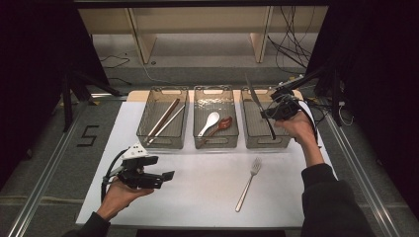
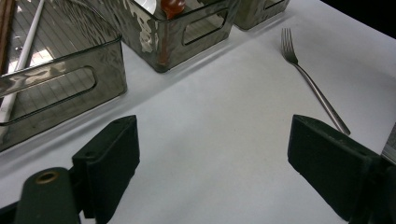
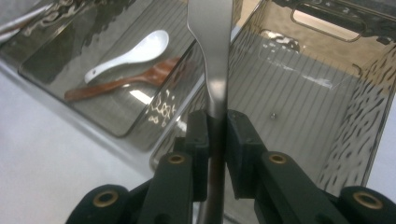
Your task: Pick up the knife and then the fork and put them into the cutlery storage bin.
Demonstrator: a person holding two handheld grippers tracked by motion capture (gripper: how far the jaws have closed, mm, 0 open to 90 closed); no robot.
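My right gripper (image 1: 267,115) is shut on a steel table knife (image 1: 257,101) and holds it over the right clear bin (image 1: 259,144). In the right gripper view the knife (image 3: 210,42) runs up from between the closed jaws of the gripper (image 3: 217,123), above the bare bin floor (image 3: 299,93). A steel fork (image 1: 248,183) lies on the white table, in front of that bin. Low over the table's front left, my left gripper (image 1: 166,178) stands open with nothing between its jaws. Its own view has the left gripper (image 2: 212,163) pointing toward the fork (image 2: 313,84).
Three clear bins stand in a row at the back of the white mat. The left bin (image 1: 160,143) holds chopsticks (image 1: 165,118). The middle bin (image 1: 216,141) holds a white spoon (image 1: 210,122) and a reddish-brown spoon (image 1: 222,124). Cables trail at the right table edge.
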